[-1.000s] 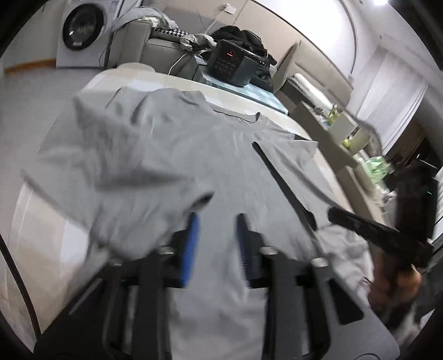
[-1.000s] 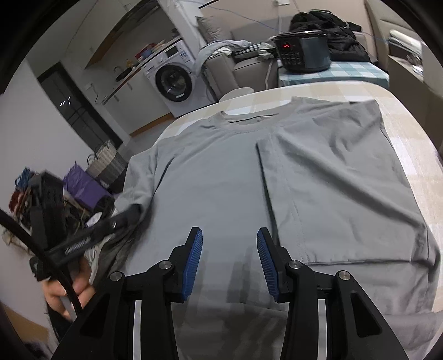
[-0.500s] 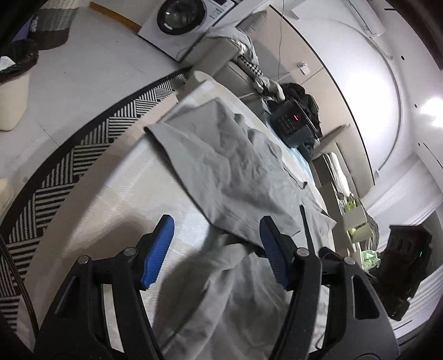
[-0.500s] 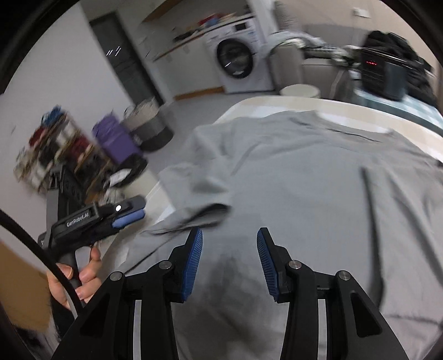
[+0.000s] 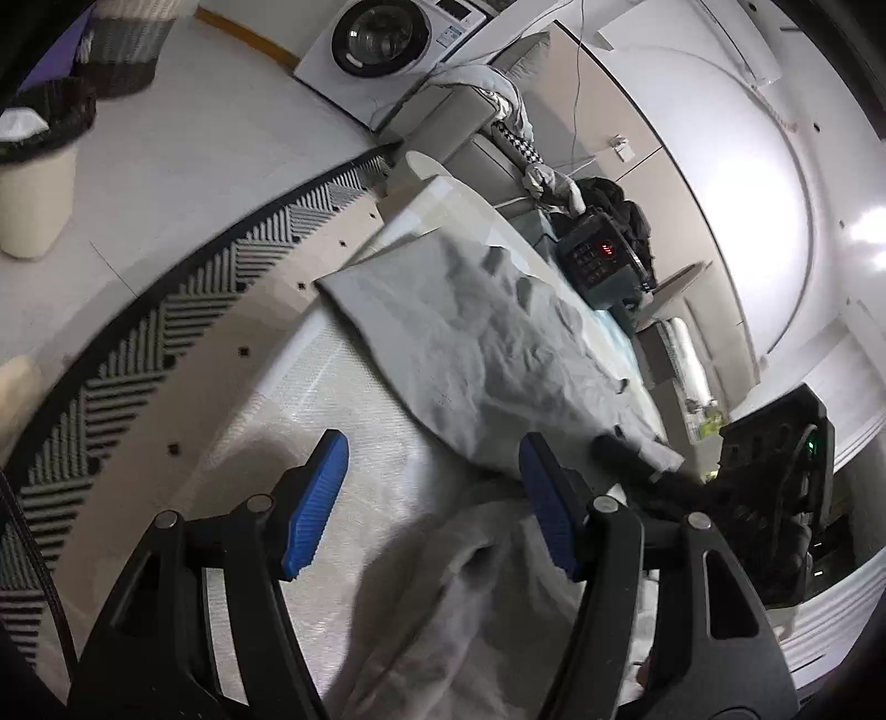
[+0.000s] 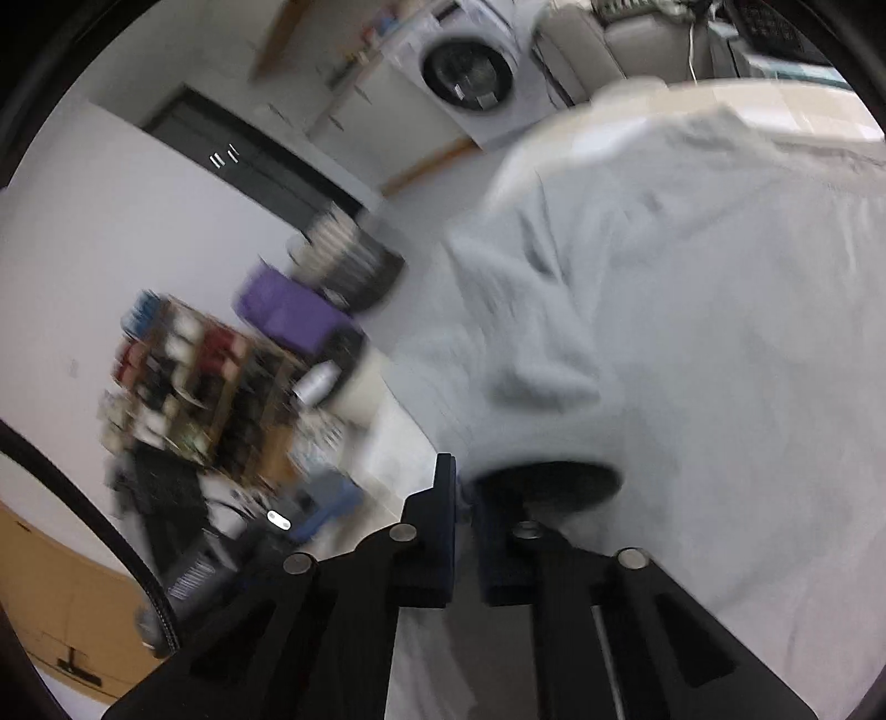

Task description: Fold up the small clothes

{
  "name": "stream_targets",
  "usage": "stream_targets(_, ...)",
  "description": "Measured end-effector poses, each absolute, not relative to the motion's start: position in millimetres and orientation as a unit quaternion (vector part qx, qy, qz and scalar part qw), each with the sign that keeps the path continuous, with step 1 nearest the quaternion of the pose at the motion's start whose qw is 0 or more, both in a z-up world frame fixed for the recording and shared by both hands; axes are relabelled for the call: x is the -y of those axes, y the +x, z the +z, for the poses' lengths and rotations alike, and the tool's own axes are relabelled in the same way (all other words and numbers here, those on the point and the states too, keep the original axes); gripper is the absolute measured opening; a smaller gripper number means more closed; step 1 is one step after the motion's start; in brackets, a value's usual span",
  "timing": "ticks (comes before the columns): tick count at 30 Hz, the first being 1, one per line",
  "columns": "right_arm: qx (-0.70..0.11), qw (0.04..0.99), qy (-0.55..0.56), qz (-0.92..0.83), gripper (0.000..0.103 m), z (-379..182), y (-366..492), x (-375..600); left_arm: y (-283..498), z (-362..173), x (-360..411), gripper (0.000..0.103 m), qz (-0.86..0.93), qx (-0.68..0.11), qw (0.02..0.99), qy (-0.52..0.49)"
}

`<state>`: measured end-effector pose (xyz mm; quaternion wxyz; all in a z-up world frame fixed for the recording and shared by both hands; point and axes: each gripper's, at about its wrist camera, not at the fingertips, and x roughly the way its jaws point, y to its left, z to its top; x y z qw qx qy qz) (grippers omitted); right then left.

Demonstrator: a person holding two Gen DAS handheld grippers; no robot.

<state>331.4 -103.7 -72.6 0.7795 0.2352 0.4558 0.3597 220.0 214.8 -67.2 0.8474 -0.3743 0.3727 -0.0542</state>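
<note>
A grey T-shirt [image 5: 487, 343] lies spread on a pale table [image 5: 332, 376], its lower part rumpled near me. My left gripper [image 5: 432, 498] is wide open and empty, above the shirt's left edge and bare table. The right gripper's black body [image 5: 775, 487] shows at the right, its finger on the shirt's edge. In the blurred right wrist view the right gripper [image 6: 468, 498] is shut on the grey T-shirt's [image 6: 720, 332] sleeve edge, which bulges over the fingertips.
A washing machine [image 5: 387, 50], a sofa with clothes [image 5: 476, 111] and a black cooker [image 5: 598, 260] stand beyond the table. A patterned rug [image 5: 166, 310], a bin [image 5: 33, 166] and a basket [image 5: 127, 44] are on the floor at left. Cluttered shelves [image 6: 194, 387] stand left.
My left gripper has opened wide and swung left toward the shirt's left edge. My right gripper has swung left and closed on the sleeve edge.
</note>
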Motion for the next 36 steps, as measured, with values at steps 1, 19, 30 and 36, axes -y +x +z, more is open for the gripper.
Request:
stream_targets(1, -0.444, 0.782, 0.246, 0.362, 0.005, -66, 332, 107, 222, -68, -216, 0.06, -0.064, -0.373, 0.842, -0.385)
stream_targets(19, -0.386, 0.786, 0.312, 0.368, 0.005, -40, 319, 140, 256, -82, -188, 0.061, -0.203, -0.392, 0.739, -0.509)
stream_targets(30, -0.369, 0.787, 0.33, 0.368, 0.005, -30, 315, 144, 271, -84, -173, 0.061, -0.233, -0.355, 0.7, -0.574)
stream_targets(36, -0.374, 0.788, 0.326, 0.364, 0.005, -35, 312, 147, 277, -91, -170, 0.061, -0.218, -0.351, 0.694, -0.589)
